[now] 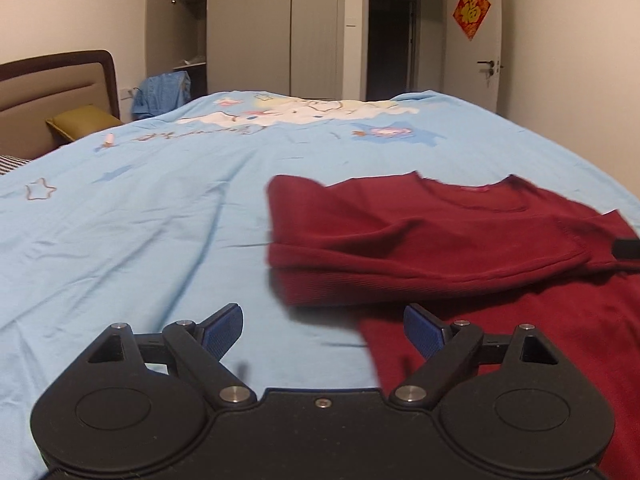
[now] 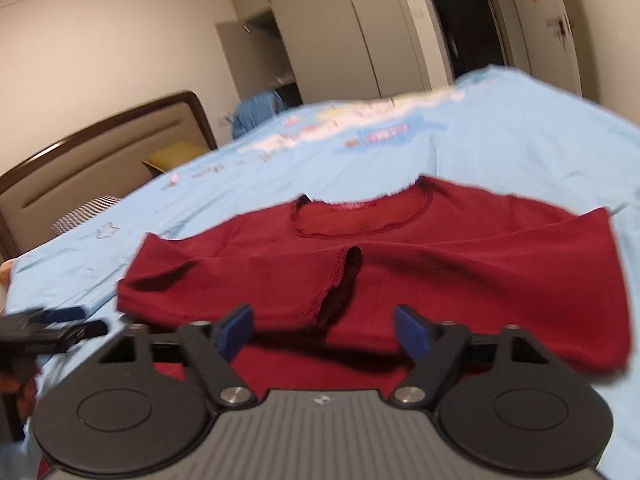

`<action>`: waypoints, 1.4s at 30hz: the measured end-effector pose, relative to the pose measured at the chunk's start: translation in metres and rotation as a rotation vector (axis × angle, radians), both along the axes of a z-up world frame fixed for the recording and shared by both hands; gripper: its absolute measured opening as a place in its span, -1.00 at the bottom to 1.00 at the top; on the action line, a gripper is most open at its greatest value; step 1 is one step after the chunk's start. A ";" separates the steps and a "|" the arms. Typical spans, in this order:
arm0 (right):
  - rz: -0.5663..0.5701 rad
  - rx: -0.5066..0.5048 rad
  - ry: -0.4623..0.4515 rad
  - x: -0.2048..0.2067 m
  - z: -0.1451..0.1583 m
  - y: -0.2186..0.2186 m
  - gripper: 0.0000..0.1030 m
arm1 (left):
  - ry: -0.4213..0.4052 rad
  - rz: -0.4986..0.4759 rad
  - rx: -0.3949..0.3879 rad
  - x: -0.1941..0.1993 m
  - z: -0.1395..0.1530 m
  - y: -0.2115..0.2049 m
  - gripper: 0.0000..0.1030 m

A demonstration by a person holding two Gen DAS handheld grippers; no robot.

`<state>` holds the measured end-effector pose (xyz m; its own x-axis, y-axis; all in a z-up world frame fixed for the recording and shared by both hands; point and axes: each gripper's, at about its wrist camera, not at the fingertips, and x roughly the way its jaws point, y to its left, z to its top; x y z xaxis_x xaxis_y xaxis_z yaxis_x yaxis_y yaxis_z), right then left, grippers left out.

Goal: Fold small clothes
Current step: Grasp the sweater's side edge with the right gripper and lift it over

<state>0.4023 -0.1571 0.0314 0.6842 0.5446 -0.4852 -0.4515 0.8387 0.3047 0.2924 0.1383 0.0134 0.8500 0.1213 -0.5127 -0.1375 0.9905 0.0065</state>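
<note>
1. Left gripper [image 1: 323,330] was spread wide, empty, hovering low over the sheet [image 1: 140,240]. Its right pad sat over the shirt's hem corner at 5 o'clock of the left view; its left pad was over bare sheet.
2. Shirt [image 1: 440,240], dark red knit, lay on the bed from centre to 3 o'clock of that view, collar at the far end. Both sleeves were already folded in across the chest.
3. Right view: shirt [image 2: 400,272] filled the middle, collar at 12 o'clock, one sleeve cuff lying open at centre.
4. Right gripper [image 2: 323,330] was also wide and empty, above the lower body of the shirt, touching nothing that I could tell. The frame was blurred.
5. Handling guess: soft, light, limp cloth, no stiffness, so it should sag and drag on the sheet. Best hold looked like the two hem corners, one pinch each, to carry the hem up toward the collar. A shallow pinch could catch the sheet too.
</note>
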 end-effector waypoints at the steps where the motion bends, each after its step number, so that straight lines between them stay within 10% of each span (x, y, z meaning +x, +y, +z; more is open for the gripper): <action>1: -0.009 0.005 0.026 0.011 -0.001 0.004 0.38 | 0.003 0.004 0.012 0.000 -0.001 0.005 0.72; 5: -0.017 0.004 0.098 0.047 -0.008 0.018 0.26 | 0.013 0.010 0.053 0.000 -0.005 0.020 0.72; 8: -0.015 -0.057 0.105 0.060 -0.008 0.030 -0.75 | 0.018 -0.002 0.068 0.004 -0.008 0.021 0.71; 18: -0.040 0.160 -0.093 0.063 0.097 -0.008 -0.86 | -0.020 -0.069 0.133 0.022 -0.006 0.009 0.63; 26: -0.060 0.142 -0.161 0.079 0.159 -0.024 -0.86 | -0.060 -0.174 0.260 0.060 0.002 -0.023 0.52; 42: -0.026 0.040 -0.227 0.072 0.184 -0.022 -0.86 | -0.086 -0.392 0.377 0.101 0.022 -0.058 0.40</action>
